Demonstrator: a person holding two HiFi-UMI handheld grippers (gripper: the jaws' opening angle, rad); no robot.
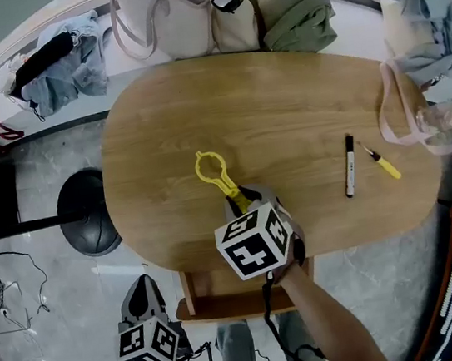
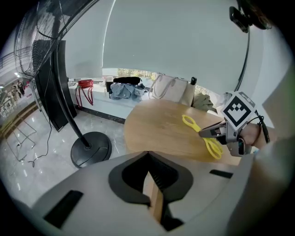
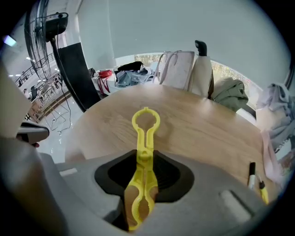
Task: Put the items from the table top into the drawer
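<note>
The yellow clip [image 3: 144, 138] sits in my right gripper [image 3: 144, 159]. The jaws are clamped on its handle end, so the ring end points out over the table [image 1: 281, 100], near the front edge above the open drawer [image 1: 244, 303]. My left gripper [image 2: 148, 159] is pinched on a thin wooden strip [image 2: 154, 198]. I judge that to be the drawer's edge, held to keep the drawer out. A marker [image 1: 348, 165] and a pen [image 1: 384, 164] wait on the table.

left tongs [image 1: 144, 287] clamped, right tongs [image 1: 241, 198] gripping
</note>
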